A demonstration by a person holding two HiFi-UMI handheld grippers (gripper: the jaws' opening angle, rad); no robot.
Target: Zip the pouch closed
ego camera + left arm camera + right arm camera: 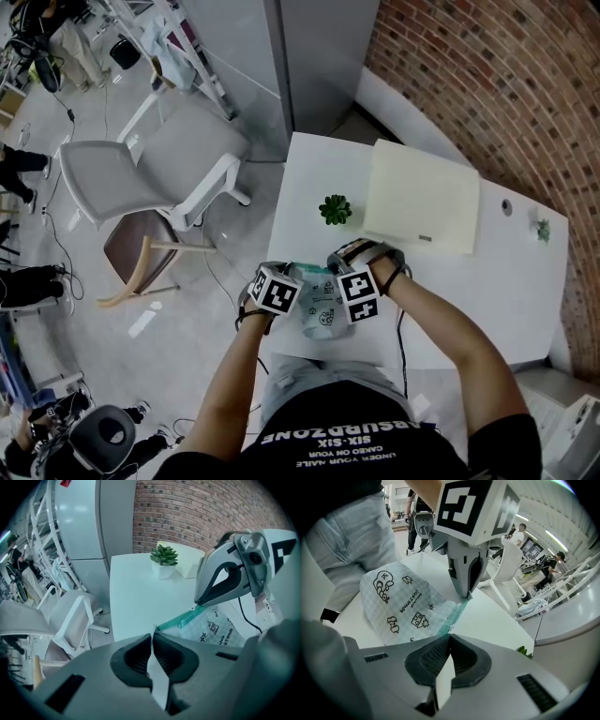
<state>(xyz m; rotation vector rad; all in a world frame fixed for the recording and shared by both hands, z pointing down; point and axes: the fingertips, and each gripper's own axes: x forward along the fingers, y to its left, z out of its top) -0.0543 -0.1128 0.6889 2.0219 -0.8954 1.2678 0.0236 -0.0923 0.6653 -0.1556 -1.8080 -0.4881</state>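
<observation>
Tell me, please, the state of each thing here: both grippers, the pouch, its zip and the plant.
left gripper, shut on one end of the pouch.
right gripper, shut on the other end.
pouch, held by both grippers along its zip edge.
zip, stretched between the grippers; open or closed, cannot tell.
plant, upright.

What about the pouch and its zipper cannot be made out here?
Slider of the zipper: no view shows it; both ends run under closed fingers.
Top edge of the pouch: head view, mostly covered by left gripper and right gripper.
Its print: head view, too small.
</observation>
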